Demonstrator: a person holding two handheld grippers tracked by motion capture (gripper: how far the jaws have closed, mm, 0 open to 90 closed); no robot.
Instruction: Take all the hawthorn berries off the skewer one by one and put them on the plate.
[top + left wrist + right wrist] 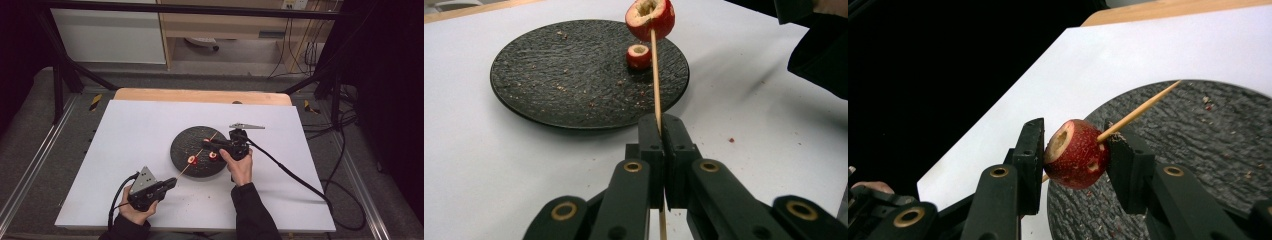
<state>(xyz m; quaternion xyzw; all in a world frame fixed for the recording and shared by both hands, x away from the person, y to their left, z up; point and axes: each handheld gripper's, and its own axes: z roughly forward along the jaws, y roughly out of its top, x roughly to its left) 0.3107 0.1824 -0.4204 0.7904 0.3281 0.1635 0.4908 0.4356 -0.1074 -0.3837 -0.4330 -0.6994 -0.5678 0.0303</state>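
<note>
Two grippers work over a white table (pixel 150 125) that carries a dark round plate (pixel 187 142) near its middle. The left gripper (pixel 659 125), at the near left of the table, is clenched on the near end of a thin wooden skewer (pixel 655 70), which slants up and to the right over the plate. A cored red fruit (pixel 1075 154) is threaded on the skewer above the plate. The right gripper (pixel 1073 155) has a jaw on either side of this fruit, slightly parted; whether they touch it I cannot tell. A second cored red fruit piece (pixel 639 56) lies on the plate, just beside the skewer. Small crumbs are scattered on the plate.
</note>
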